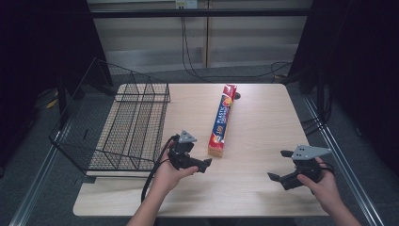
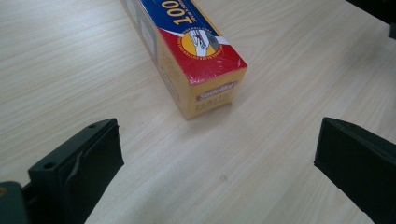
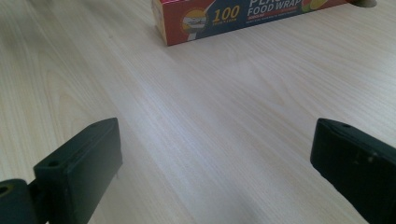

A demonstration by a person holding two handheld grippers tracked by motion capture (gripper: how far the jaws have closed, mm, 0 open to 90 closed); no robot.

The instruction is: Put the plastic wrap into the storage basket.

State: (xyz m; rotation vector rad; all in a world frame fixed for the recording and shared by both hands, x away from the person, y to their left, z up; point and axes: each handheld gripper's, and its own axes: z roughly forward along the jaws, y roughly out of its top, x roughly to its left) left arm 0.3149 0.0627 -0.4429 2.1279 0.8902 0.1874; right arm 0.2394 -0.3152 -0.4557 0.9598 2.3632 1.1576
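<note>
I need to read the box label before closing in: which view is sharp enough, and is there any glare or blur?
Left gripper view: food wrap box sharp at its near end, "100" readable, soft shadow beneath. Right gripper view: "FOOD WRAP" legible on the box, pale glare across the table. High view: box small, print unreadable, dark surroundings.

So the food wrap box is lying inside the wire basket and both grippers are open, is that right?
Not quite. The food wrap box lies on the bare table, to the right of the wire basket, as the high view shows. The left gripper and right gripper are indeed open.
</note>
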